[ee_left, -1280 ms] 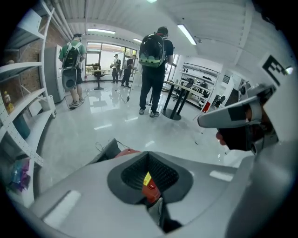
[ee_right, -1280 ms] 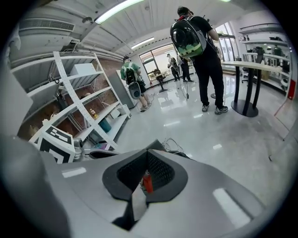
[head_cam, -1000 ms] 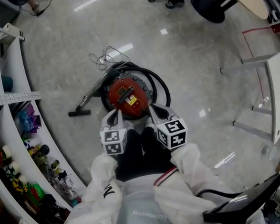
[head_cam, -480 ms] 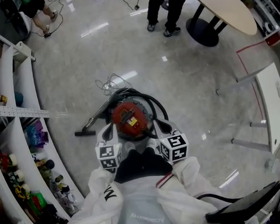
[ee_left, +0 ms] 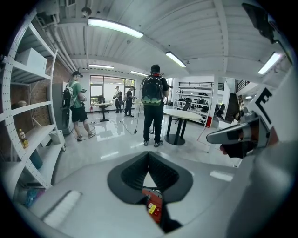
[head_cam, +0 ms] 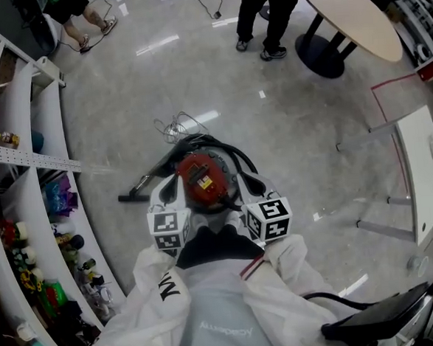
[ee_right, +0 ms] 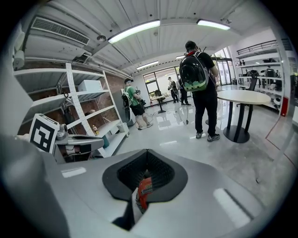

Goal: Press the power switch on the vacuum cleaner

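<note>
The red vacuum cleaner (head_cam: 202, 180) sits on the floor, ringed by its black hose (head_cam: 239, 159), with the floor nozzle (head_cam: 132, 197) out to its left. My left gripper (head_cam: 170, 191) hangs over the cleaner's left side and my right gripper (head_cam: 244, 183) over its right side. Both are shut with nothing held. In the left gripper view, the left gripper (ee_left: 148, 163) shows a slice of the red body (ee_left: 153, 208) through the slit between its jaws. The right gripper (ee_right: 145, 163) likewise frames the vacuum cleaner (ee_right: 144, 189). Whether either touches the cleaner cannot be told.
Curved white shelves (head_cam: 22, 145) with small goods run along the left. A loose cable coil (head_cam: 176, 125) lies just beyond the vacuum. People (head_cam: 266, 10) stand at the far side near a round table (head_cam: 353, 11). A white frame (head_cam: 416, 169) stands at the right.
Both grippers have come forward from just short of the vacuum cleaner to flank its sides. The head camera has tilted up, showing more of the far floor and people.
</note>
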